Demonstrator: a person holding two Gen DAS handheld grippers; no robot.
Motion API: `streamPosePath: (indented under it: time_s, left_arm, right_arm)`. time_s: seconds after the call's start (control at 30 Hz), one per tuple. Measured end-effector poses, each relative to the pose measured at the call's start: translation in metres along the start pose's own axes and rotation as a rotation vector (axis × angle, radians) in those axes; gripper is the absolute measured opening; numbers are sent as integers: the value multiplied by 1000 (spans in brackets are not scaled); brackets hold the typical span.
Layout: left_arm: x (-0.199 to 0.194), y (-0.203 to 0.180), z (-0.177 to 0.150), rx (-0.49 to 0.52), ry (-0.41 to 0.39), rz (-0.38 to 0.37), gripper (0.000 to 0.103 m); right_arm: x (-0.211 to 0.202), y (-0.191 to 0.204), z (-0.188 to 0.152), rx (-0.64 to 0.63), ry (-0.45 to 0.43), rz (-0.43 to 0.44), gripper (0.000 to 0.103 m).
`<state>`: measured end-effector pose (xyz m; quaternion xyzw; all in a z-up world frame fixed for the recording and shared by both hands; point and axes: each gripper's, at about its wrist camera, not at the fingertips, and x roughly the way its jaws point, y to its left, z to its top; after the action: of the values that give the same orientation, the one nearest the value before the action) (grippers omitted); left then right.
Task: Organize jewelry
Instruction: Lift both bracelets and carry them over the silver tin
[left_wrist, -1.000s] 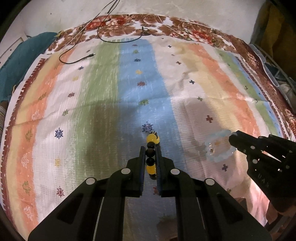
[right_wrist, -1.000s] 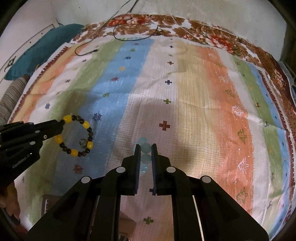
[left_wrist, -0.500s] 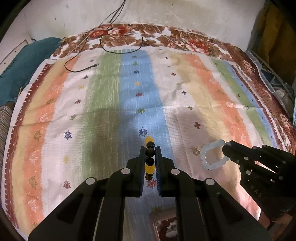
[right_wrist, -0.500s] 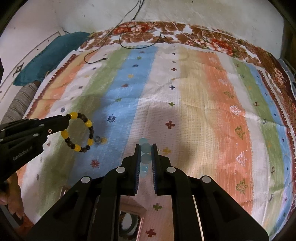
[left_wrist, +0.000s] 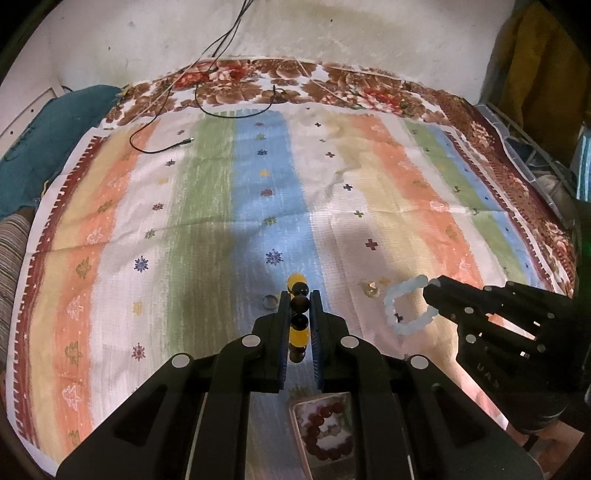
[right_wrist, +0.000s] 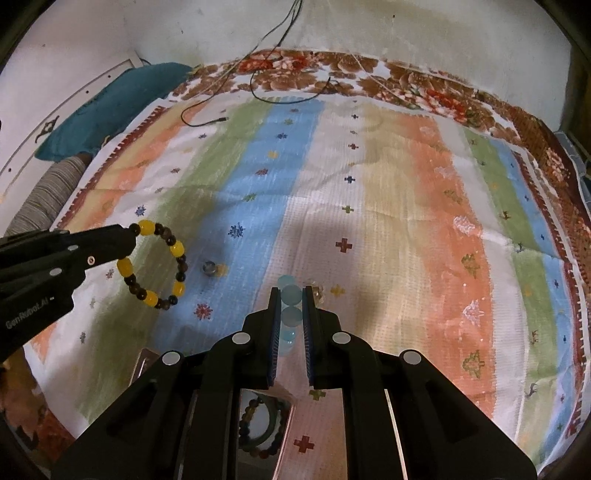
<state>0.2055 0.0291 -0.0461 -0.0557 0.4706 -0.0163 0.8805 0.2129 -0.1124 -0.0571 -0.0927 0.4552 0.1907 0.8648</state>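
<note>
My left gripper (left_wrist: 298, 306) is shut on a yellow-and-black bead bracelet (left_wrist: 298, 317), held above the striped cloth; the bracelet hangs as a ring in the right wrist view (right_wrist: 159, 271). My right gripper (right_wrist: 290, 299) is shut on a pale blue bead bracelet (right_wrist: 290, 306), also seen in the left wrist view (left_wrist: 406, 308). A silver ring (left_wrist: 269, 302) and a small clear ring (left_wrist: 371, 288) lie on the cloth. A tray (left_wrist: 295, 417) below the left gripper holds a red bead bracelet (left_wrist: 325, 432). A tray (right_wrist: 286, 439) under the right gripper holds a dark bead bracelet (right_wrist: 258, 424).
The striped cloth (left_wrist: 207, 221) covers a bed with a floral border. A black cable (left_wrist: 162, 147) lies at the far left. A teal cushion (right_wrist: 110, 103) sits at the left edge. A wall stands behind.
Both grippers have pulled back and up with their bracelets. The trays at the near edge and the two rings on the cloth have come into view.
</note>
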Motion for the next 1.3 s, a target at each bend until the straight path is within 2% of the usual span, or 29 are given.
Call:
streamPosePath:
  time_s: [0.67,1.3]
  left_arm:
    - [-57,-28,-26,45,-73,-48,10]
    - [-95,-37,-51,41,-132,-86,10]
  right_arm:
    - [-62,12,-20,-1,-124,37,12]
    - [-84,22,-46,-15,-140,72,12]
